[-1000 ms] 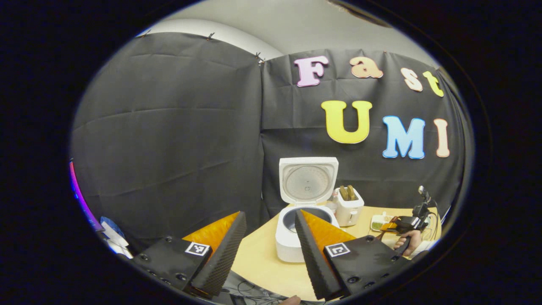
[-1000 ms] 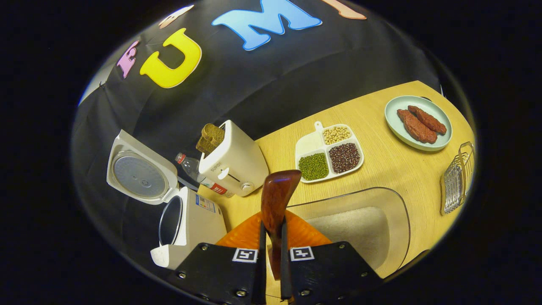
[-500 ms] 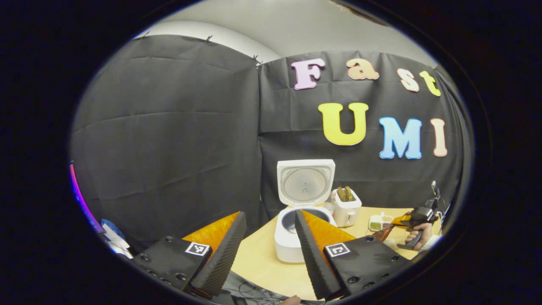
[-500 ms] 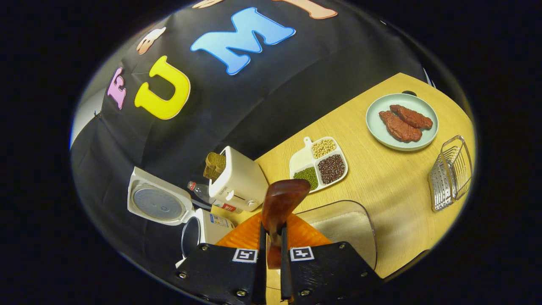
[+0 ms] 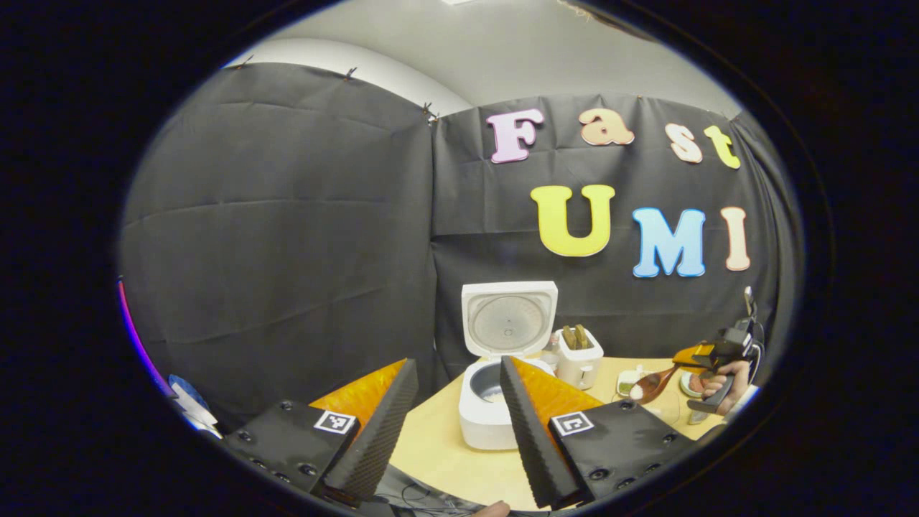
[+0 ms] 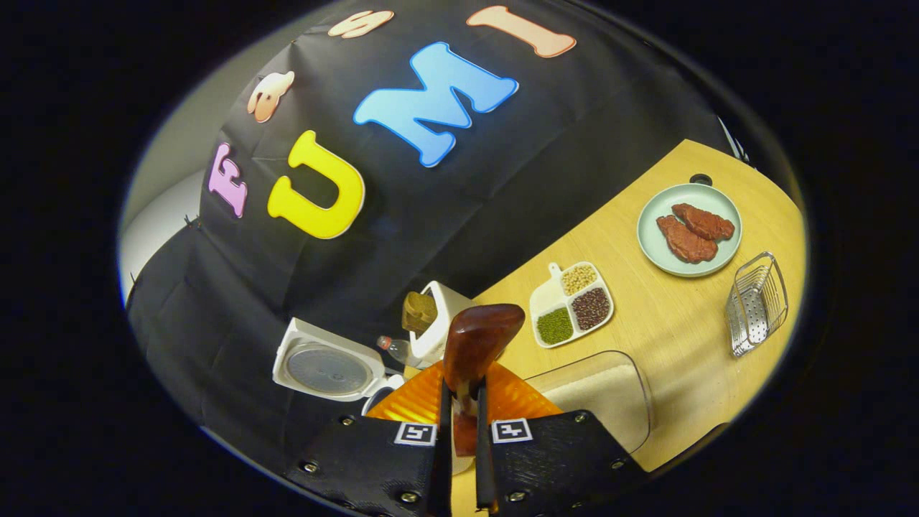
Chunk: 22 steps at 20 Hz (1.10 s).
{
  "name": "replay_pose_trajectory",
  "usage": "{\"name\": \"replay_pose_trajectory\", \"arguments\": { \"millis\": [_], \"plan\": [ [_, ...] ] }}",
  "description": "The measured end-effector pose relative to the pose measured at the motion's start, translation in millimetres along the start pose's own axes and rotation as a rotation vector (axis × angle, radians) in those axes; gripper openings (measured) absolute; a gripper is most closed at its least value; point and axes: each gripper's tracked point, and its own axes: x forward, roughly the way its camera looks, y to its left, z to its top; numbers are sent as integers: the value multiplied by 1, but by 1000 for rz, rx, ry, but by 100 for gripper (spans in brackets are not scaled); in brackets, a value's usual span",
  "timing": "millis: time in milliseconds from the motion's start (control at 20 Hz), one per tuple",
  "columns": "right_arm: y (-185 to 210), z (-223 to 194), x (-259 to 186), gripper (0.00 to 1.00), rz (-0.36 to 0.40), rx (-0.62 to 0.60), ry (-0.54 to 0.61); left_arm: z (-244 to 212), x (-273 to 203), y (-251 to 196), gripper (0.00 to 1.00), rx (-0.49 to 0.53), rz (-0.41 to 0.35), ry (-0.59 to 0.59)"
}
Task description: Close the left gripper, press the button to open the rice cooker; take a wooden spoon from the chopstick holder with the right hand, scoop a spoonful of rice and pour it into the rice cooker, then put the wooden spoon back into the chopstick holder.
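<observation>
Left gripper [image 5: 459, 391]: jaws wide apart, holding nothing, at the near table edge, cooker at 12 o'clock beyond its fingers.
Right gripper [image 6: 459, 402]: jaws narrow, clamped on the spoon handle; in the left gripper view it sits at 3 o'clock [image 5: 707, 353], held by a hand [image 5: 718, 377] above the table.
Spoon [image 6: 475, 337]: bowl juts forward past the fingers, above the rice box; in the left gripper view [image 5: 650, 386] some white rice shows in the bowl.
Cooker [image 5: 492, 409]: lid [image 5: 508, 318] up, pot open, on the table's left end by the wall; at 9 o'clock of the spoon in the right gripper view.
Rice box [image 6: 607, 395]: clear, rice inside, at 4 o'clock of the spoon.
Toaster [image 5: 580, 355]: just right of the cooker, bread in its slots.
Bean tray [image 6: 572, 314]: four compartments, at 2 o'clock of the spoon.
Plate [image 6: 688, 230]: two red-brown pieces on it, far right.
Wire holder [image 6: 754, 305]: near the plate, at its 5 o'clock.
Table [image 6: 675, 330]: light wood.
</observation>
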Motion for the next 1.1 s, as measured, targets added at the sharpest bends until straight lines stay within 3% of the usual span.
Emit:
{"name": "replay_pose_trajectory", "arguments": {
  "millis": [350, 700, 950, 1050, 1100],
  "plan": [
    [97, -8, -21, 13, 130, -36, -27, 6, -14, 28, 89, -25, 9, -31],
    [196, -58, 6, 13, 217, -168, -20, 4, -25, 82, 79, -50, 44, -55],
    [235, -104, 60, 13, 206, -330, -4, -6, -18, 112, 78, -70, 57, -51],
    [240, -126, 87, 13, 186, -416, 14, -11, -9, 124, 90, -88, 65, -41],
    [238, -136, 101, 13, 171, -461, 27, -15, -7, 129, 90, -96, 71, -37]
  ]
}}
